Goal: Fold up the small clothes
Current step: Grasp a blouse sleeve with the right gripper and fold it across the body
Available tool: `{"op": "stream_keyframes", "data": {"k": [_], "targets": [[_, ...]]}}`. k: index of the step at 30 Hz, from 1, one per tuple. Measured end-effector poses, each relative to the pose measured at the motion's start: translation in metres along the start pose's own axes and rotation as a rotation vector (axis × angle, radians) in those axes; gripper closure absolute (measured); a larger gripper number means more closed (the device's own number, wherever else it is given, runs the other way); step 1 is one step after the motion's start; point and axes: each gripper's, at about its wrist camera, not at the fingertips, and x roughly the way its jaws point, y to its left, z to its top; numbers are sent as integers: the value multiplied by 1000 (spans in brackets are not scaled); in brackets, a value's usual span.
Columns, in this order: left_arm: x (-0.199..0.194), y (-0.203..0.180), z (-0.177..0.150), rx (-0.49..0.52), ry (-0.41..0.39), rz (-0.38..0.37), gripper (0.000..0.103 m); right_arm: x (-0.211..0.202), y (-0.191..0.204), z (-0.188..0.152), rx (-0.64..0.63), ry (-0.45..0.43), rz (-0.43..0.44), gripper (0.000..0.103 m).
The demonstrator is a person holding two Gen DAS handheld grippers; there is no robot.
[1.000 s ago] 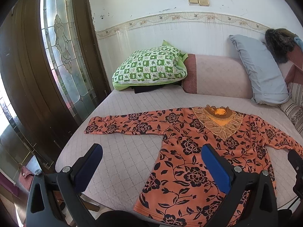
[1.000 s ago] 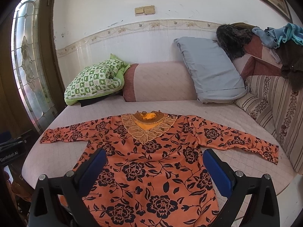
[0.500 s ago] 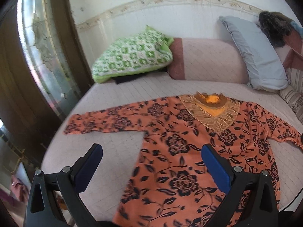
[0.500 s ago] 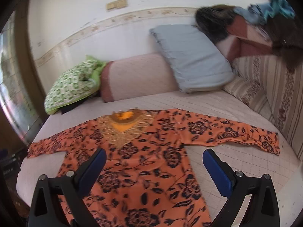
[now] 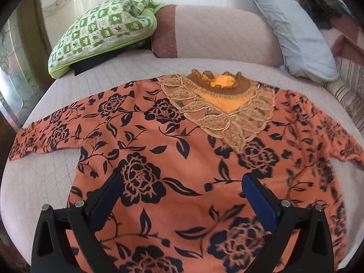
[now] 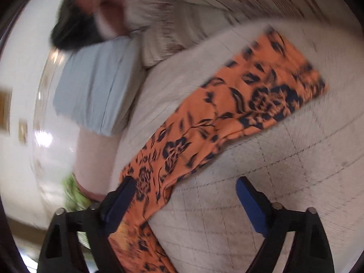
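An orange top (image 5: 182,159) with black flowers and a lace collar (image 5: 223,104) lies spread flat on the bed, both sleeves out. My left gripper (image 5: 179,182) hovers open over the middle of its body, nothing between the blue pads. In the blurred, rolled right wrist view, one long sleeve (image 6: 227,118) runs diagonally across the quilted cover. My right gripper (image 6: 184,191) hangs above the sleeve near the armpit. Its jaws are closing but stand wide apart, and the pads do not press the cloth.
A green patterned pillow (image 5: 104,31), a pink bolster (image 5: 218,31) and a grey-blue pillow (image 5: 293,27) line the head of the bed. A striped cushion (image 6: 204,16) and dark clothes lie beyond the sleeve. The quilted cover (image 6: 273,193) is bare beside the sleeve.
Both grippers came down toward the bed. The left now hangs over the top's body. The right swung to the sleeve, rolled strongly sideways, and its jaws narrowed a little.
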Motion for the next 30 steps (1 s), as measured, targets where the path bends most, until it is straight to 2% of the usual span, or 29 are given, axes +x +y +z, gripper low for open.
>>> {"op": "stream_keyframes", "data": {"k": [2, 4, 6, 9, 10, 11, 13, 15, 18, 21, 24, 27, 30], "targets": [[6, 4, 0, -11, -13, 26, 0, 7, -11, 9, 64, -37, 18, 22], [11, 10, 2, -27, -4, 33, 0, 9, -8, 20, 71, -92, 27, 22], [13, 17, 5, -52, -6, 35, 0, 15, -4, 31, 75, -126, -3, 25], [13, 26, 9, -82, -25, 49, 0, 25, -2, 45, 101, -177, -70, 38], [12, 29, 11, -92, -36, 62, 0, 27, 0, 49, 85, -198, -105, 49], [11, 33, 12, -100, -45, 75, 0, 29, 3, 50, 79, -211, -139, 68], [7, 42, 16, -124, -68, 102, 0, 29, 4, 50, 83, -237, -184, 89], [4, 53, 20, -154, -91, 138, 0, 25, 17, 45, 37, -263, -180, 93], [0, 74, 26, -222, -109, 206, 0, 23, 60, 29, -106, -283, -116, 95], [1, 97, 29, -280, -91, 239, 0, 30, 126, -3, -263, -238, -15, 95], [0, 122, 30, -333, -72, 272, 0, 45, 194, -57, -393, -150, 90, 95], [-1, 148, 31, -392, -61, 291, 0, 68, 252, -129, -511, -49, 161, 95], [-2, 176, 30, -450, -53, 327, 0, 102, 297, -220, -679, 68, 139, 95]]}}
